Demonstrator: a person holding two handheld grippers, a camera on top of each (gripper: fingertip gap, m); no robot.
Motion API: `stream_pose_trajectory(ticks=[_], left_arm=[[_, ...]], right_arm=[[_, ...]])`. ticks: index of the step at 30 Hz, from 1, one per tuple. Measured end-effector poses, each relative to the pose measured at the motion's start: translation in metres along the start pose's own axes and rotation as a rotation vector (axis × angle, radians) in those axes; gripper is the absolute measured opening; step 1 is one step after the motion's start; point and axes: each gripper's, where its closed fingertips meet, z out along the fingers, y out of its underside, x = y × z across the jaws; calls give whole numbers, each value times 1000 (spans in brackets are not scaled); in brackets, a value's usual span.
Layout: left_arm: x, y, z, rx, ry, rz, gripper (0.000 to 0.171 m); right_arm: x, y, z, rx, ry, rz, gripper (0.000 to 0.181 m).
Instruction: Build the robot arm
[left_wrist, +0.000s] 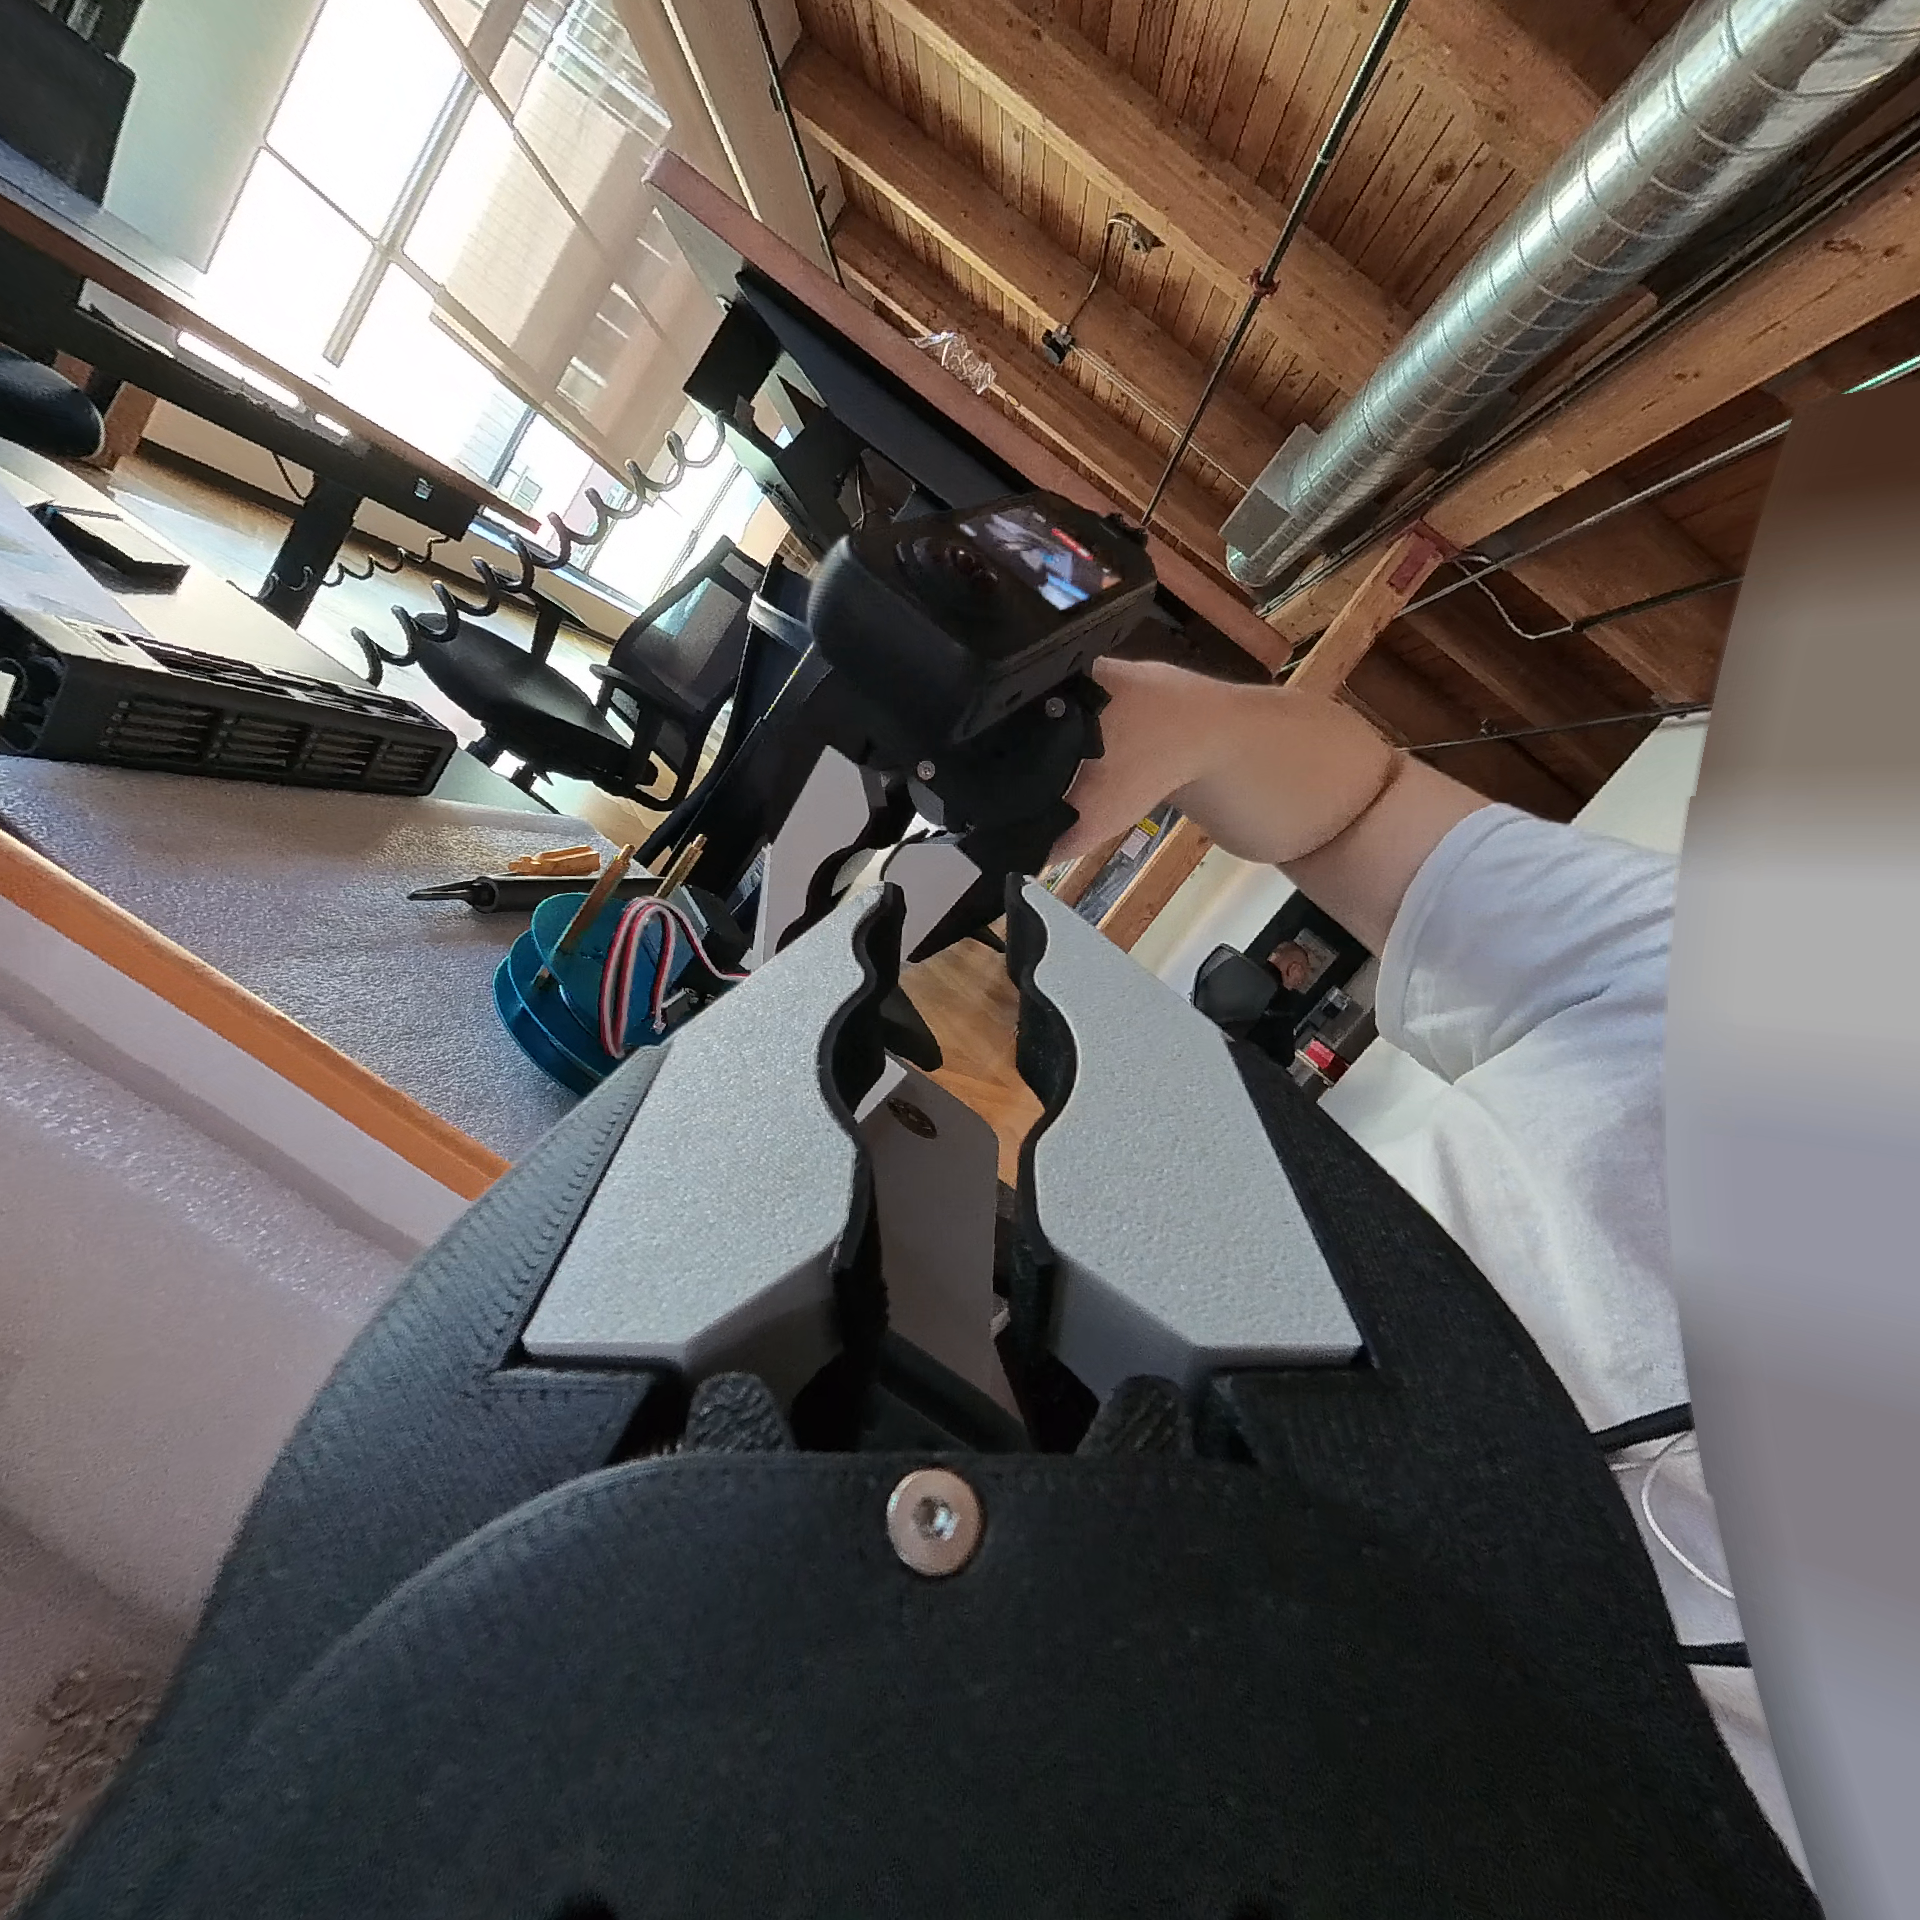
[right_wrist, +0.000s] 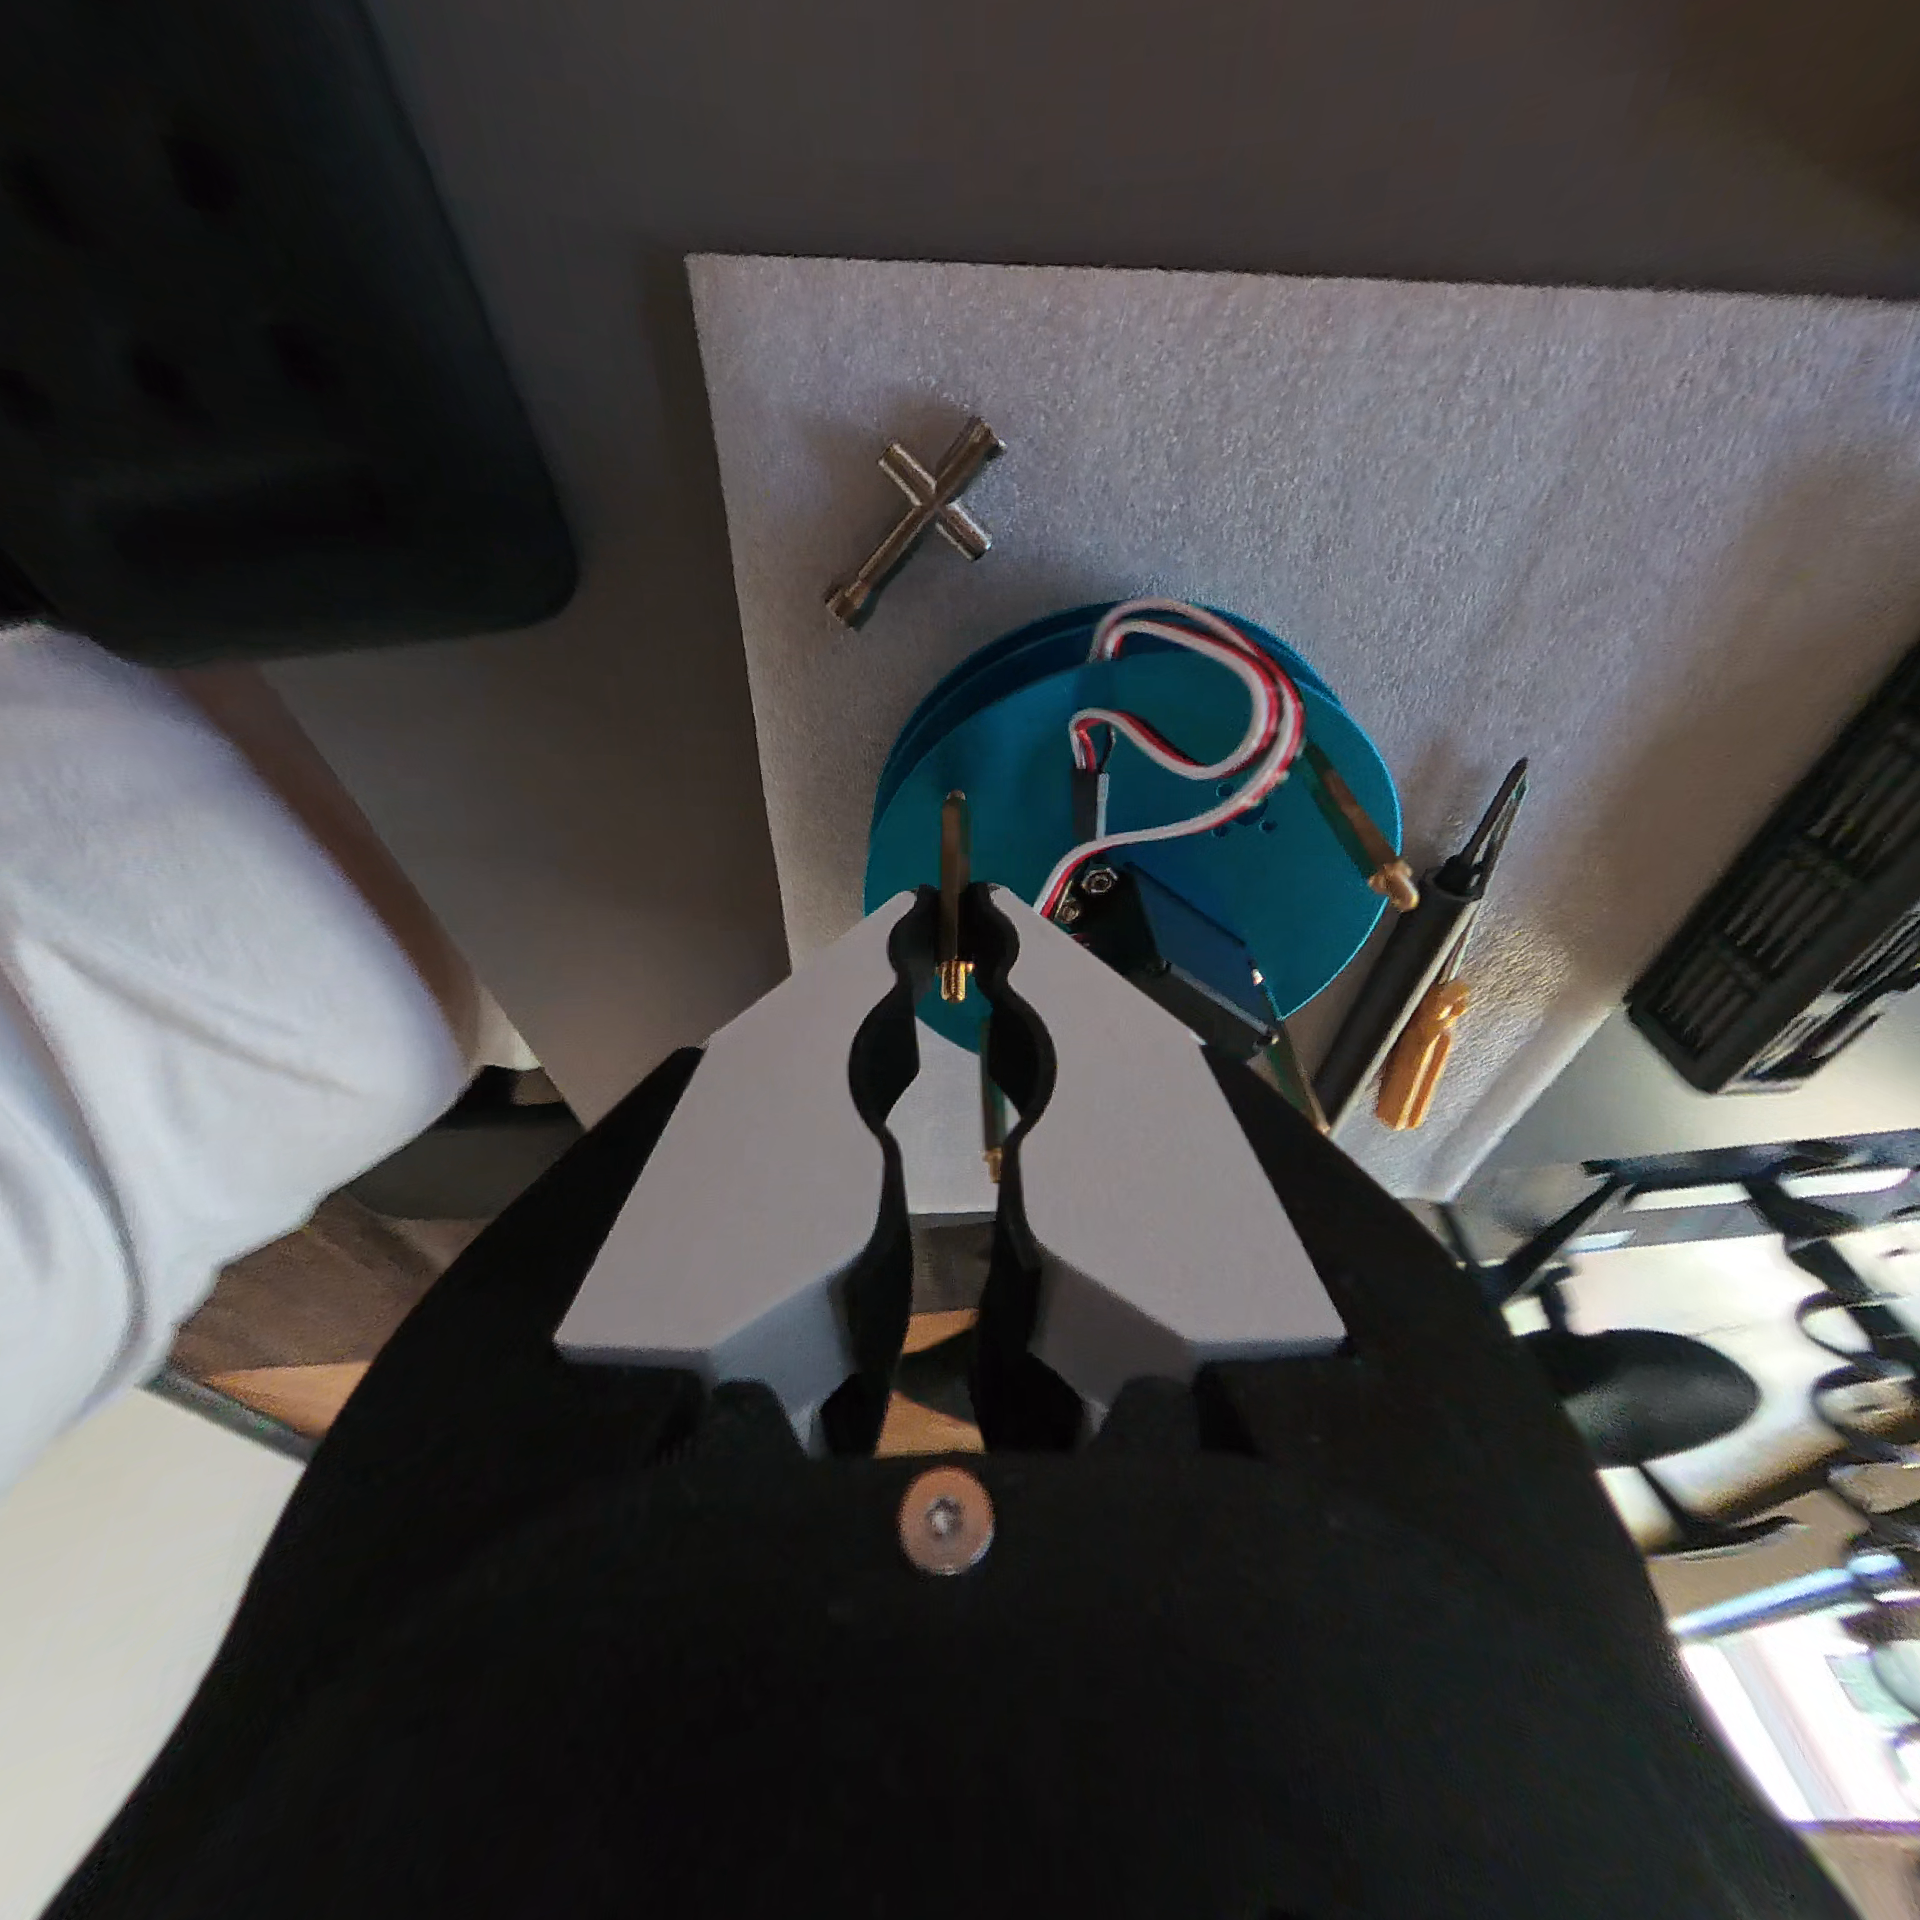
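Observation:
My right gripper (right_wrist: 954, 906) is shut on an upright brass standoff (right_wrist: 953, 831) that stands on a round blue plate (right_wrist: 997, 769). The plate lies on a grey foam mat (right_wrist: 1351, 468) and carries a blue servo (right_wrist: 1195, 935) with red, white and black wires, plus a second standoff (right_wrist: 1351, 821). My left gripper (left_wrist: 954, 914) is open and empty, tilted upward just off the table's edge. Beyond it, the left wrist view shows the hand-held right gripper (left_wrist: 935, 810) over the blue plate (left_wrist: 540, 997); its fingertips are hidden behind my left fingers.
A cross-shaped metal wrench (right_wrist: 914, 520) lies on the mat left of the plate. A black screwdriver (right_wrist: 1423, 935) and a yellow tool (right_wrist: 1418, 1060) lie to its right. A black bit case (right_wrist: 1787, 904) sits beyond the mat. A white sleeve (right_wrist: 156, 935) is at the left. Tip to tip, the grippers are about 15 cm apart. The right tips stand about 7 cm off the cross-shaped metal wrench (right_wrist: 914, 520).

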Motion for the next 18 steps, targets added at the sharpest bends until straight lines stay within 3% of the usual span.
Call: stream_pose_trajectory(ticks=[6,11,13,16,18], left_arm=[[0,1,2,-4,-3,2,18],[-1,0,1,-1,-10,1,18],[-1,-1,0,2,-8,-1,18],[-1,0,0,-1,-7,-2,18],[0,0,1,-1,-6,-1,17]], right_arm=[[3,-4,-1,-72,176,-540,4],[-5,-13,-1,-169,230,-878,4],[-6,-14,1,-203,217,-875,4],[-4,-15,0,-228,151,-673,5],[-2,-12,-1,-214,113,-629,5]])
